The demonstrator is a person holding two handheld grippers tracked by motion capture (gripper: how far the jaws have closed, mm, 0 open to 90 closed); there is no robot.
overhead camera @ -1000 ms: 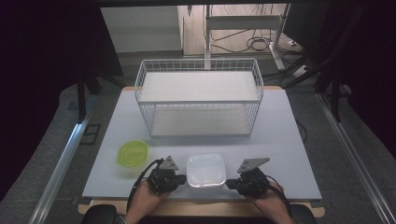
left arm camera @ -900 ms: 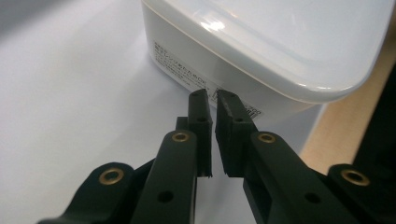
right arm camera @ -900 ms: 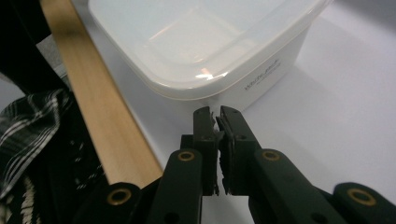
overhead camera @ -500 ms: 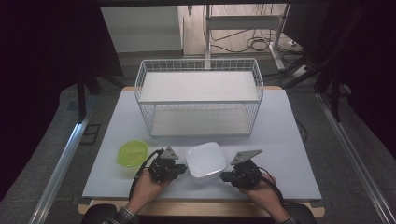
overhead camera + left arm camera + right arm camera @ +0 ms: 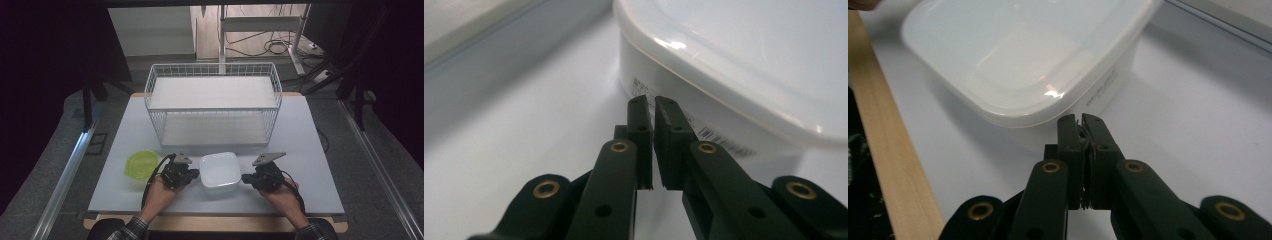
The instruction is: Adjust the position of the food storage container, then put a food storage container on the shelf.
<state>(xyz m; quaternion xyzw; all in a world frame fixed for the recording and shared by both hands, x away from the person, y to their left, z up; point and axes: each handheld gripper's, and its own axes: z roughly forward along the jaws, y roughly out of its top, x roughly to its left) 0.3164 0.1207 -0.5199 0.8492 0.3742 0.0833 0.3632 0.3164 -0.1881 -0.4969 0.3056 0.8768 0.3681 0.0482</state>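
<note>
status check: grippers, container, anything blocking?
Left gripper and right gripper shut, empty, flanking white container. Container on table. Green bowl left, wire rack behind.

White container (image 5: 219, 172) pushed farther from table edge; both hands advanced with it

A white wire basket (image 5: 212, 107) stands toward the table's (image 5: 320, 165) far edge; a green bowl (image 5: 141, 163) sits near its left edge.
</note>
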